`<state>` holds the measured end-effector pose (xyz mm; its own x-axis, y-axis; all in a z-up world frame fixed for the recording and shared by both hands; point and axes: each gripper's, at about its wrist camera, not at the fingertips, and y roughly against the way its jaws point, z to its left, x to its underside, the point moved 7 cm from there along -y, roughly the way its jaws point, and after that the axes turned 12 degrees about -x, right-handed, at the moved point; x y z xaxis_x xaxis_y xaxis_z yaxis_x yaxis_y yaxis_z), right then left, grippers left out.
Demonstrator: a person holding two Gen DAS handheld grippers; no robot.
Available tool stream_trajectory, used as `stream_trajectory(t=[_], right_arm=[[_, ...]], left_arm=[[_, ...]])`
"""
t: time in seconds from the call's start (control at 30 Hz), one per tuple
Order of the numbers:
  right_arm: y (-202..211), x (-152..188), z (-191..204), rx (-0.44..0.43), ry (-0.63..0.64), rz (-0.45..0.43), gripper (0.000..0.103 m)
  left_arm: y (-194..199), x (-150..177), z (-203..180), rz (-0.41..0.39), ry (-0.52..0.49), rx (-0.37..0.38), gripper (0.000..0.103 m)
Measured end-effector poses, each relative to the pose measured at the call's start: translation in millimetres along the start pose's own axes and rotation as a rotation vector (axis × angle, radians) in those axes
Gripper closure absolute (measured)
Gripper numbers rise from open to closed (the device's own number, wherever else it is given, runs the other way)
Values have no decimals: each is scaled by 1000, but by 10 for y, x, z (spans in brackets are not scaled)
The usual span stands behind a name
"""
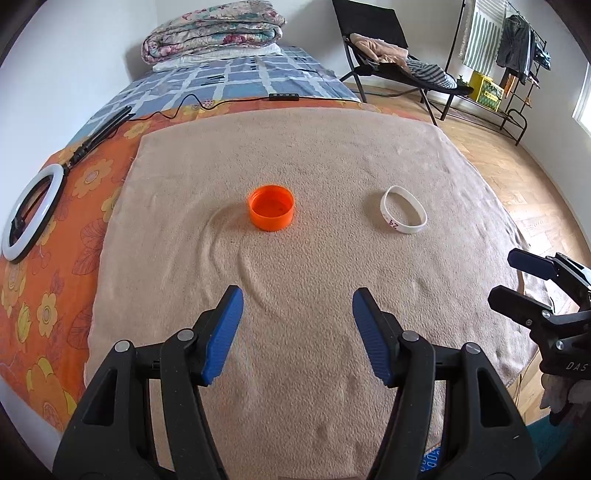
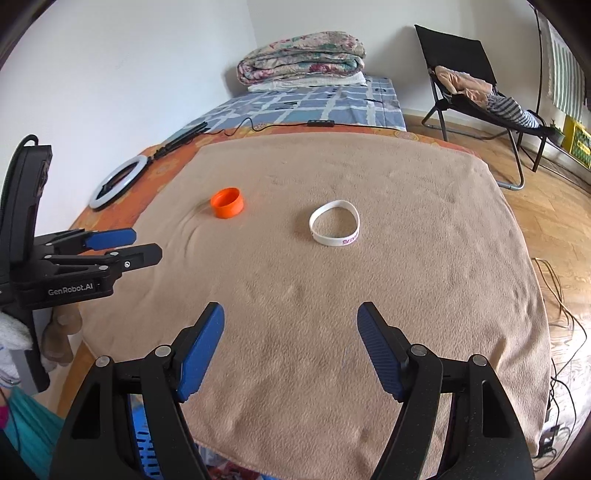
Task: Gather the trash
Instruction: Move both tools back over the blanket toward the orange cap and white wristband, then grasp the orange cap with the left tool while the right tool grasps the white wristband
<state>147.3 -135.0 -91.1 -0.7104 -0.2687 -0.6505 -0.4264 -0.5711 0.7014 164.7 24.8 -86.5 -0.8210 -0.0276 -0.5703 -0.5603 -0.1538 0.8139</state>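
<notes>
A bed (image 1: 240,79) fills most of both views, its far end in a blue checked sheet with a folded floral quilt (image 1: 212,31) stacked on a white pillow. Nearer, an orange flowered cover (image 1: 48,266) runs across it, and on top of that lies a tan fleece blanket (image 1: 295,258), rumpled into curved ridges toward its left side. A black folding chair (image 2: 480,88) draped with clothes stands on the wooden floor past the bed's right edge. A white ring light (image 1: 31,214) on a black stand lies flat on the orange cover, left of the blanket, its cable trailing across the bed.

The left gripper (image 1: 297,306) hovers above the near part of the blanket, blue pads spread wide with nothing between them. The right gripper (image 2: 290,321) is likewise spread wide and empty, hovering over the blanket's near edge beside the left one.

The orange plastic cap (image 1: 272,212) sits open side up near the middle of the blanket, ahead of the left gripper. The white silicone wristband (image 2: 334,222), printed with lettering, lies flat to the cap's right, well apart from it and ahead of the right gripper.
</notes>
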Motion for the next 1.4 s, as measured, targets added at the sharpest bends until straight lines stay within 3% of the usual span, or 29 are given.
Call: stream_trajectory(t=[0.43,0.8,1.23,1.4], right_arm=[[-546,-372,-338,34,3,29,29],[-1028,-497,-532,97,9,104,29],[-1284,-575,-730,124,-32,132,29],[-1330,-581,-703,136,-3,139,29]], left_arm=[[-602,-309,66,47,50,-25,40],[-959,-465,38,67,48,-40,40],[-1220,-568,18,80,45,-71,40],[-1258,-581,42,79,46,-79,55]])
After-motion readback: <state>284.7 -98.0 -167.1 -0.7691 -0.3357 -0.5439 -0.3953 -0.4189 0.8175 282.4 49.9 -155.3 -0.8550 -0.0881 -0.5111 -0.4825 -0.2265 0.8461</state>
